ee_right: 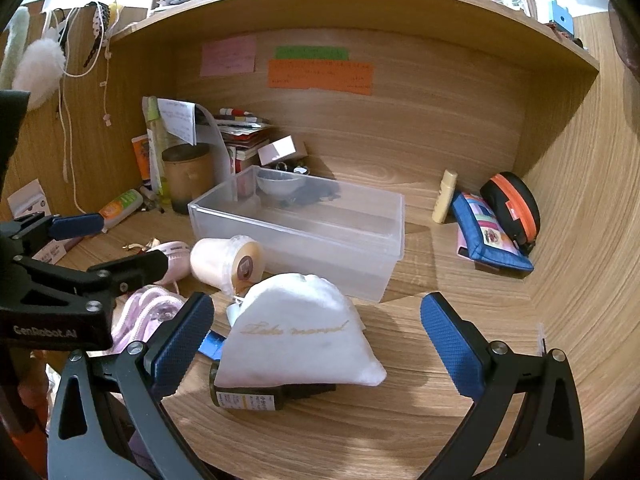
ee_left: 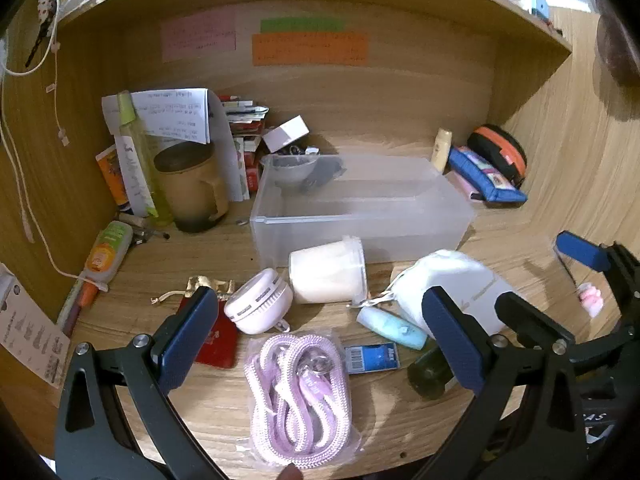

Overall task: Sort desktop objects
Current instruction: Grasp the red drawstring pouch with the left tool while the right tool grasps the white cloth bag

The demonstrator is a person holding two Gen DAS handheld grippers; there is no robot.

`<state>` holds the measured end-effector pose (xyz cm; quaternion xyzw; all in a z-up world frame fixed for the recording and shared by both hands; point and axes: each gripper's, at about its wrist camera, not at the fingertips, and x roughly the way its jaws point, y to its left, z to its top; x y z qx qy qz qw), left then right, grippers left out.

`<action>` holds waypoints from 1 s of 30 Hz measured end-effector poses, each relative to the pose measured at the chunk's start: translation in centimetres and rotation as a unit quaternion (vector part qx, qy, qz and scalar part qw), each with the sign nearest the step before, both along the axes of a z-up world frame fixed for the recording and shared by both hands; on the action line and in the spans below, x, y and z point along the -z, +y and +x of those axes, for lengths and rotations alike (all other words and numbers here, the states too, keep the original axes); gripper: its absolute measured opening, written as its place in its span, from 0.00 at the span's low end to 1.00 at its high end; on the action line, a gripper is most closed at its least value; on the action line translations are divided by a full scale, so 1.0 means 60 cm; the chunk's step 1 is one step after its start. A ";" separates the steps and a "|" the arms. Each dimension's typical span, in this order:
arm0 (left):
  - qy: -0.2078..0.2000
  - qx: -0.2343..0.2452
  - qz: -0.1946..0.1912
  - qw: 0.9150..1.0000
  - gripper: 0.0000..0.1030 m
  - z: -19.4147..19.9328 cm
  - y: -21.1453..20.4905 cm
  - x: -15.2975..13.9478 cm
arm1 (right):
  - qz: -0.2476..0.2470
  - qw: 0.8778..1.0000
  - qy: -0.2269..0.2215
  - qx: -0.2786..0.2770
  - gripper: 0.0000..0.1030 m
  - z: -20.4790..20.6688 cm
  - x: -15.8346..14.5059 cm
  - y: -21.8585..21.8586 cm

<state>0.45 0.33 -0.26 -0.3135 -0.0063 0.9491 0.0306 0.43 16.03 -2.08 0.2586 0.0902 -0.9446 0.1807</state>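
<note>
setting: a wooden tabletop [ee_left: 224, 404] inside a desk alcove, coloured paper notes [ee_left: 310, 49] stuck on the back wall.
left gripper [ee_left: 320, 340]: jaws spread wide, nothing between the pads, hovering over a bagged coil of pale purple cord [ee_left: 300, 396].
right gripper [ee_right: 318, 344]: jaws spread wide, empty, poised above a white drawstring pouch [ee_right: 300, 332] (gold script on its front, too blurred to read).
clear plastic bin [ee_left: 360, 208]: middle of the tabletop, holding a small grey bowl [ee_left: 292, 170] and a dark item at its far end.
in front of the bin: a white lidded cup [ee_left: 328, 276] lying on its side, a round white case [ee_left: 258, 300] just beside it, a small light blue tube [ee_left: 392, 328] near the pouch.
under the pouch: a dark bottle [ee_right: 248, 396] lying flat, partly covered.
left rear: a tan mug [ee_left: 192, 188] beside standing papers.
right rear: a blue pencil case [ee_right: 490, 236] leaning against a black and orange zip case [ee_right: 514, 206].
</note>
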 end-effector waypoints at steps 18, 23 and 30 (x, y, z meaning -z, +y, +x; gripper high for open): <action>-0.099 -0.026 0.023 0.994 1.00 -0.038 -0.182 0.012 | 0.013 0.999 -0.005 -0.038 1.00 -0.039 -0.026 0.003; -0.138 -0.046 0.080 0.986 1.00 -0.048 -0.250 0.031 | 0.013 0.998 -0.040 -0.044 1.00 -0.071 -0.027 -0.002; -0.168 -0.040 0.066 0.983 0.97 -0.061 -0.255 0.072 | -0.003 0.994 -0.096 -0.046 1.00 -0.099 -0.015 0.002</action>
